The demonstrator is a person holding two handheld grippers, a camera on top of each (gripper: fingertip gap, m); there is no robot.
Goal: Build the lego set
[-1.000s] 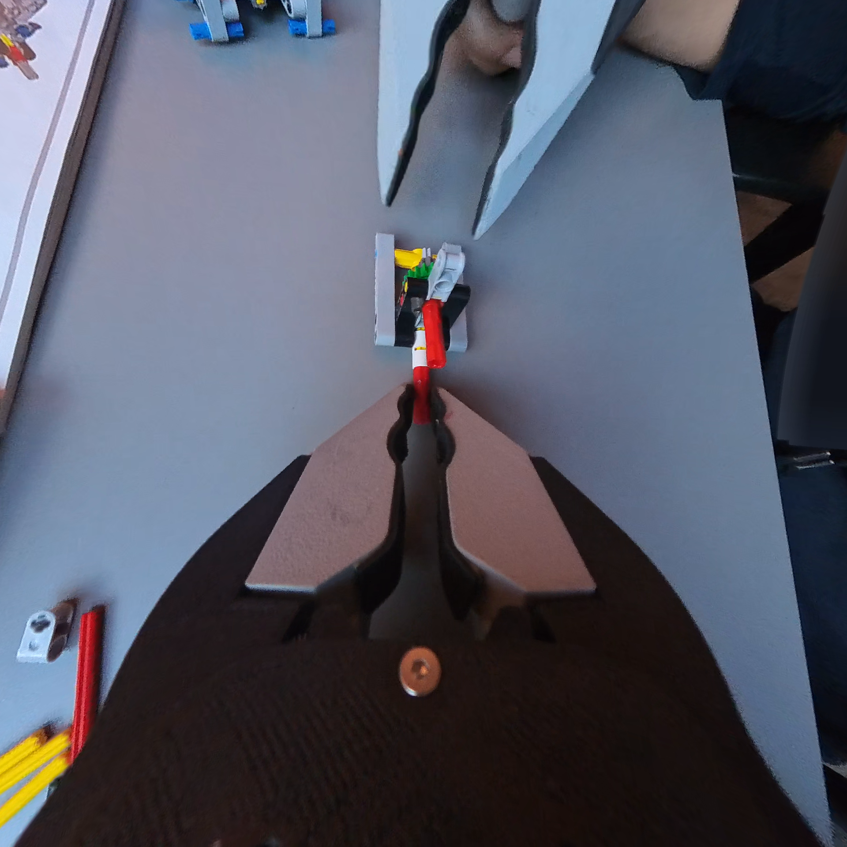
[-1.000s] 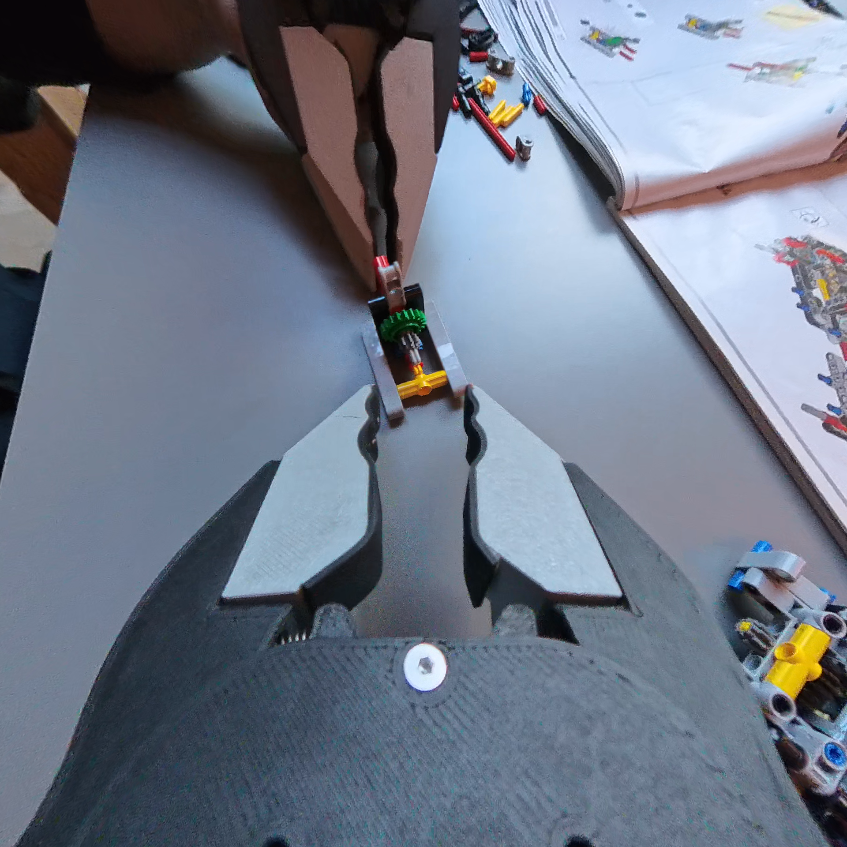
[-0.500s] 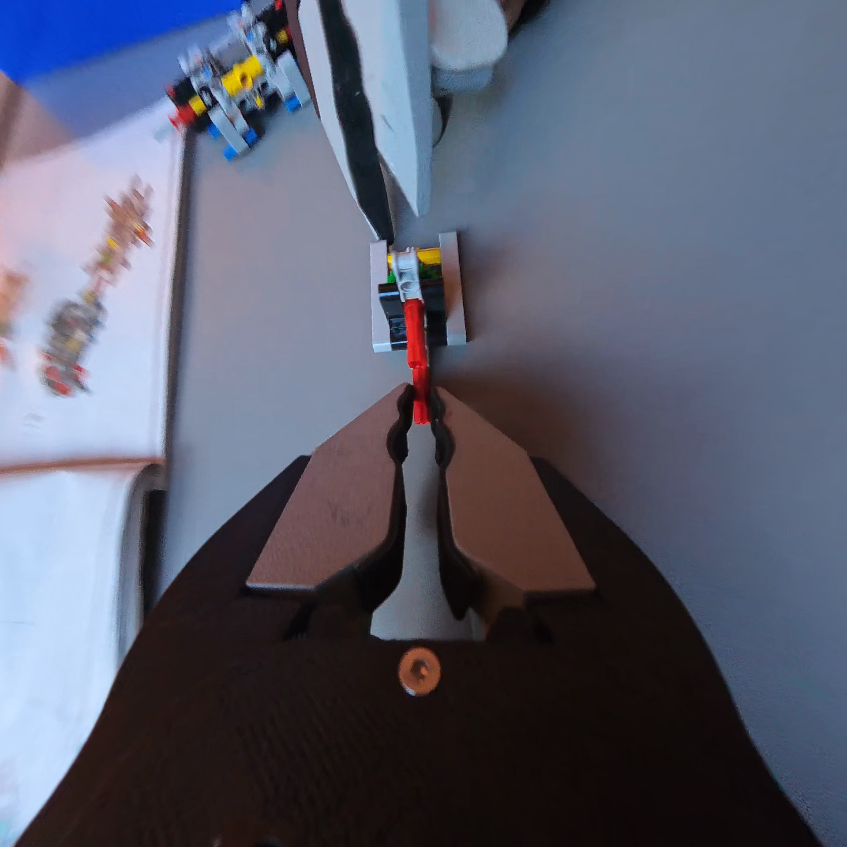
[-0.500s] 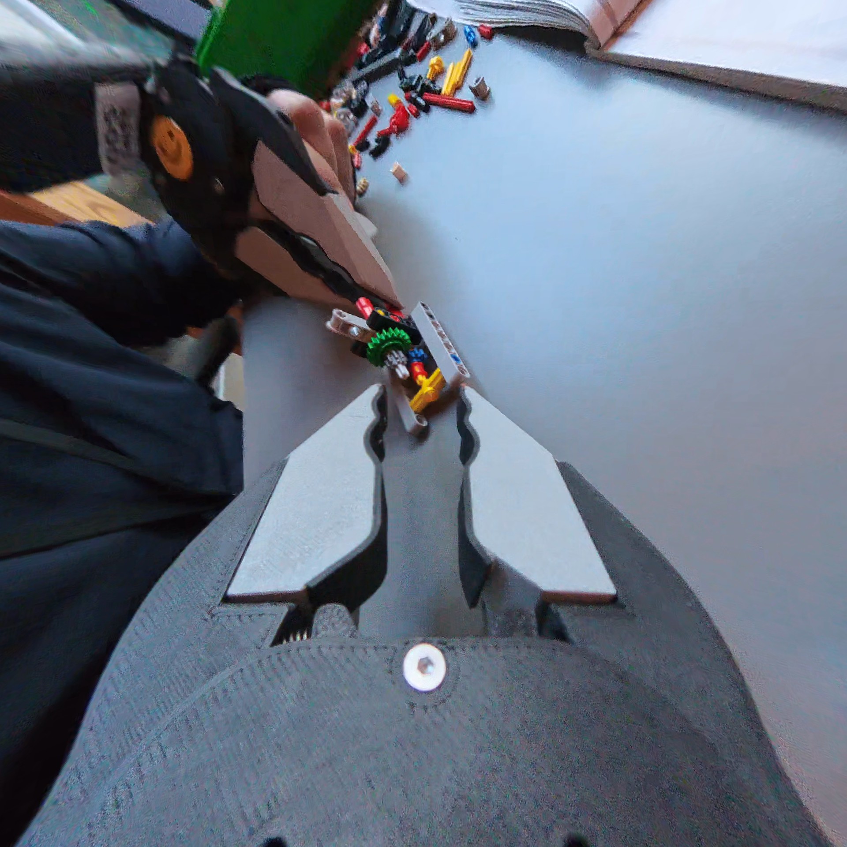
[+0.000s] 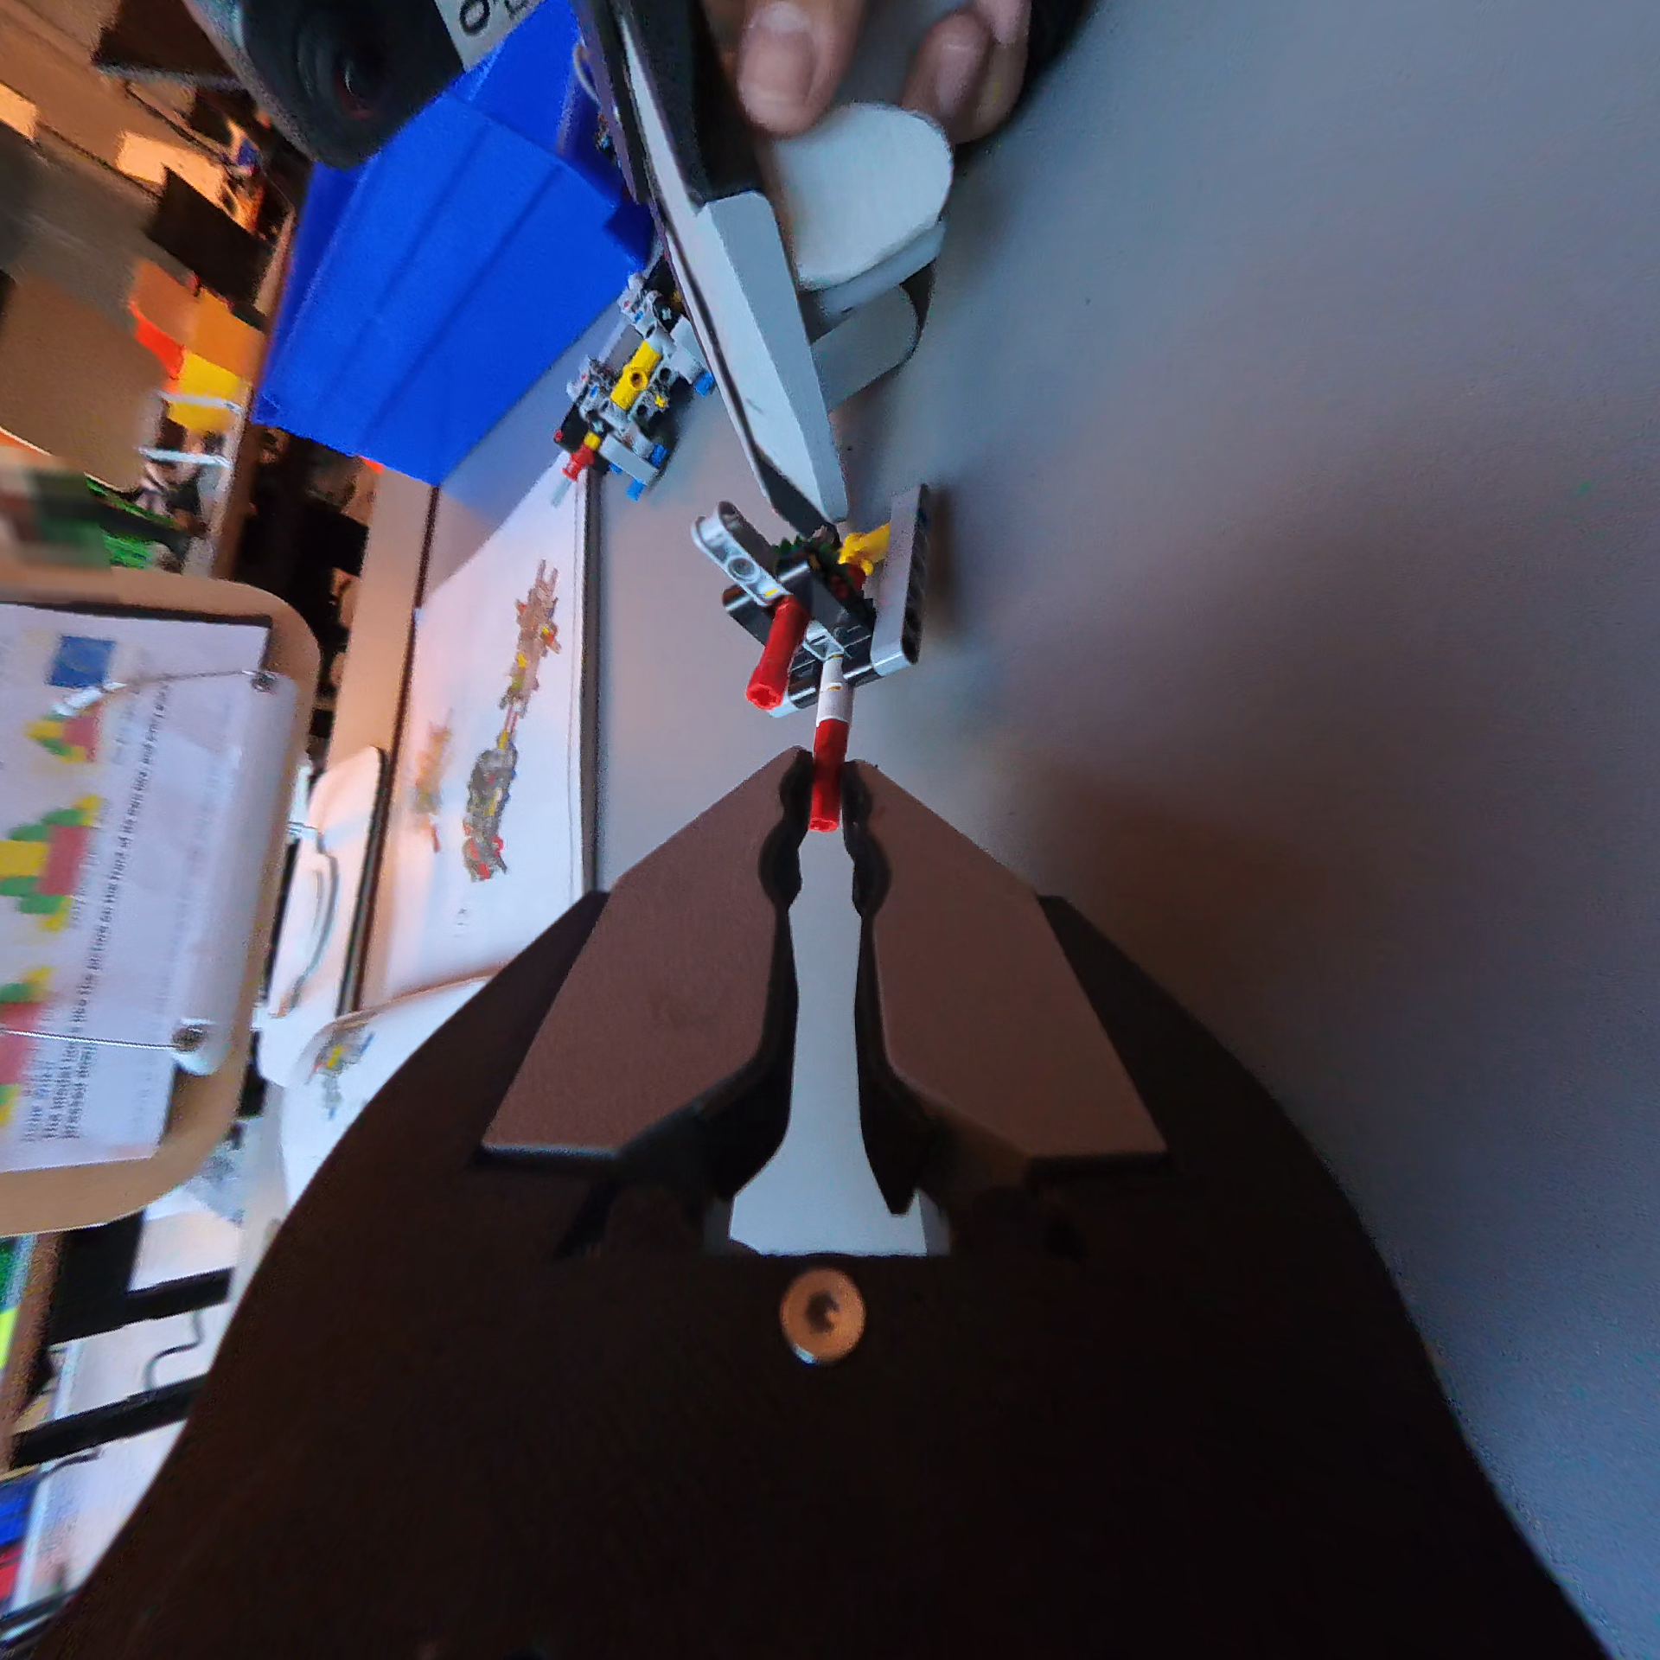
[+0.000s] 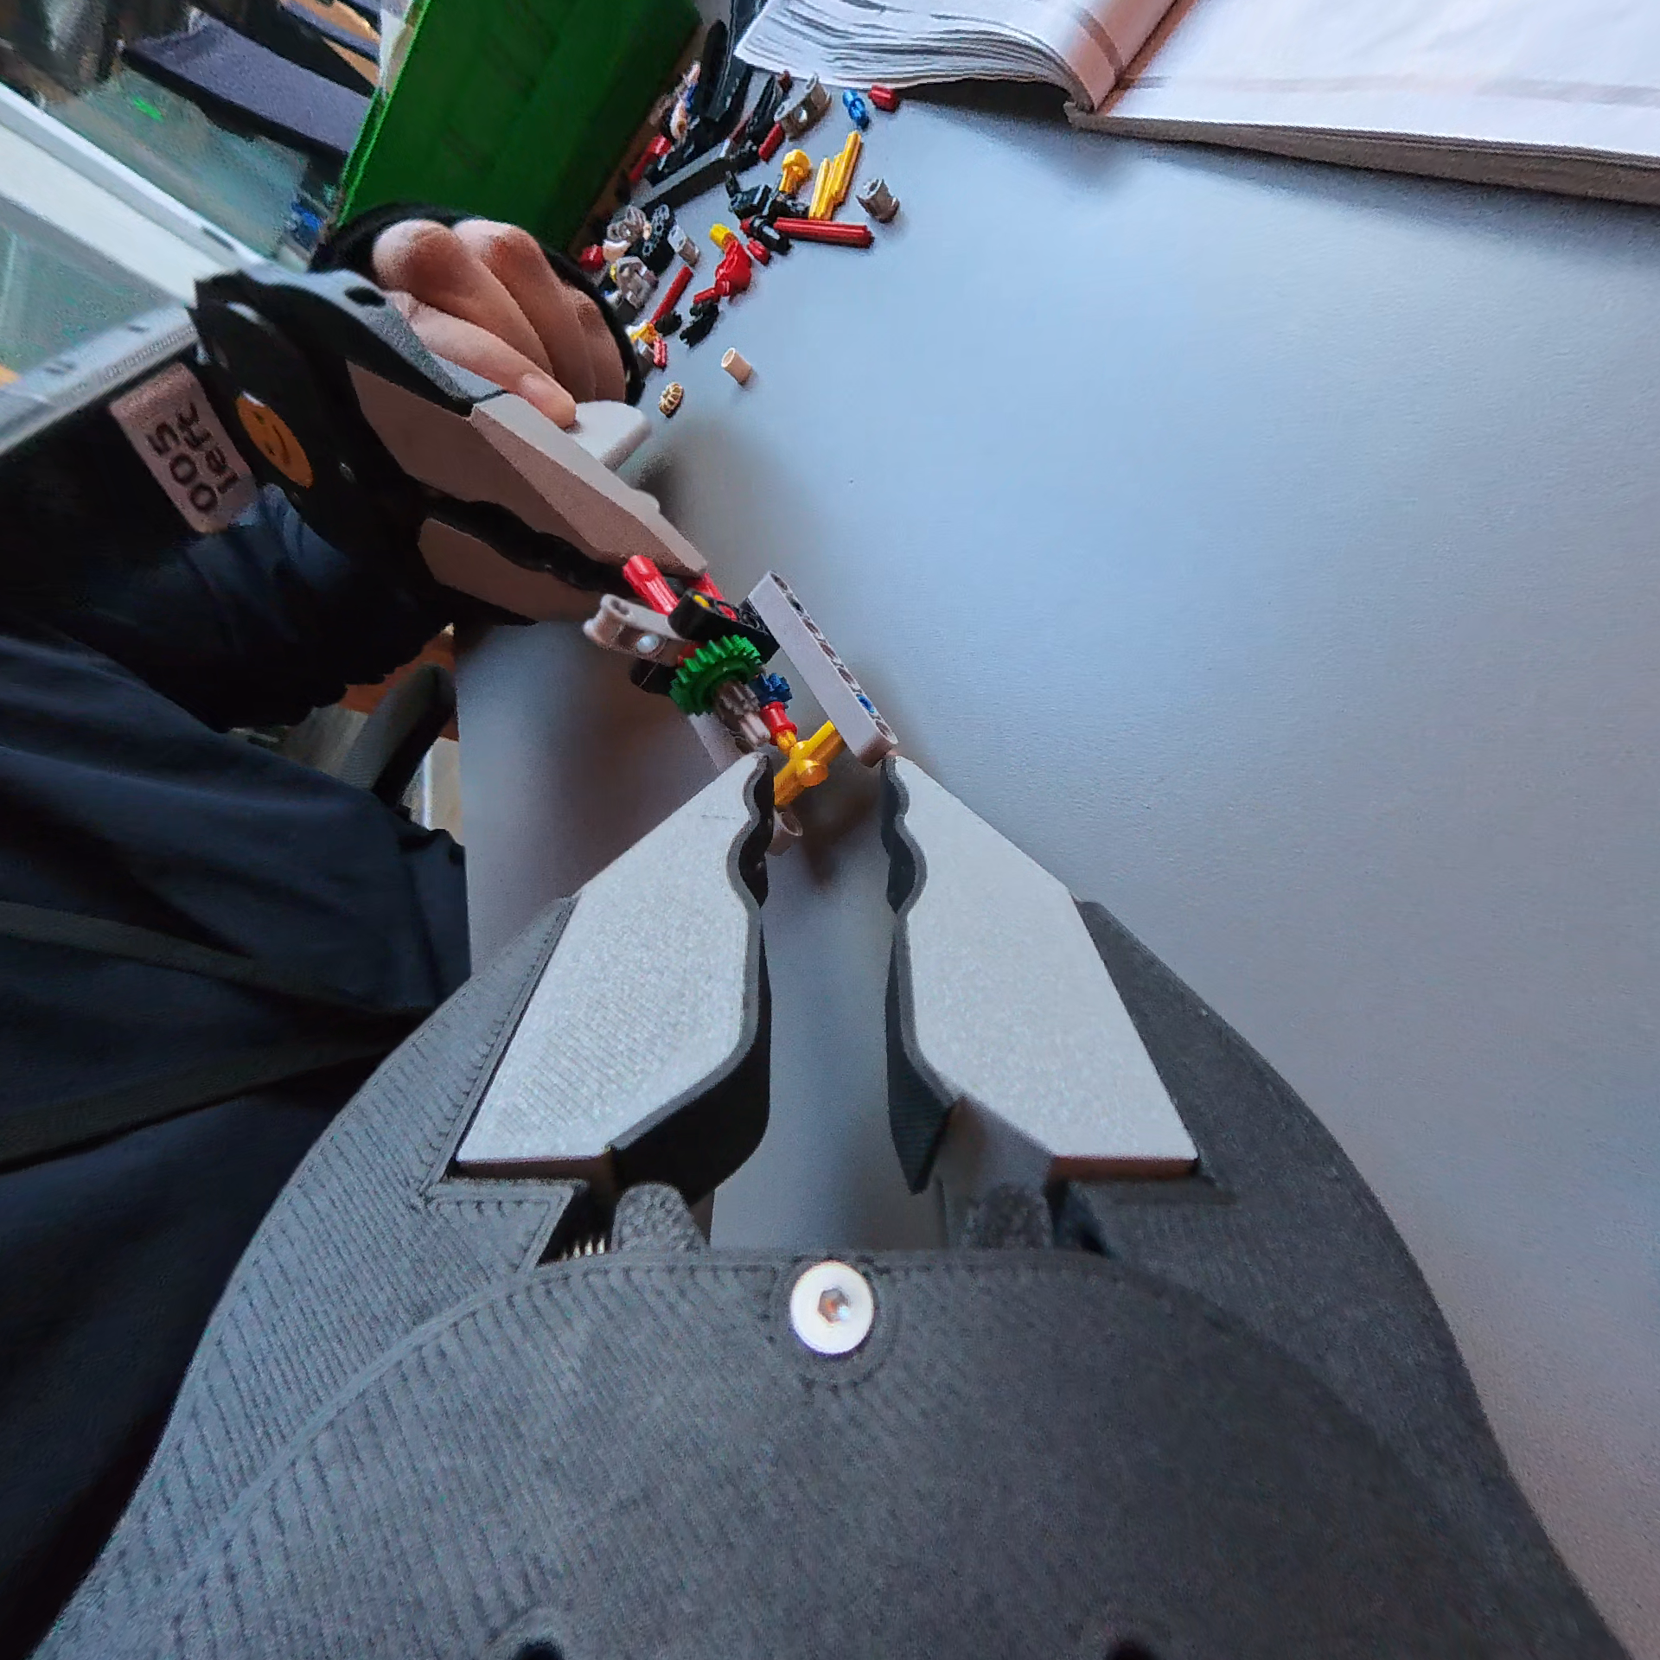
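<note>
1. The left gripper [image 5: 824,790] is pinching the red axle [image 5: 825,780] sticking out of a small brick assembly [image 5: 831,593]; its jaws are nearly closed, pressing on the axle from both sides.
2. The assembly is hanging tilted just over the grey worktop [image 5: 1258,539], green gear [image 6: 714,674] and yellow connector [image 6: 804,763] facing the right gripper [image 6: 826,808].
3. The right gripper's jaws are sitting partly open around the assembly's near end; one grey beam end is lying against the left pad, but a real grip can't be confirmed.
4. Loose parts [image 6: 763,207] and an open manual [image 6: 1347,90] are lying farther off.
</note>
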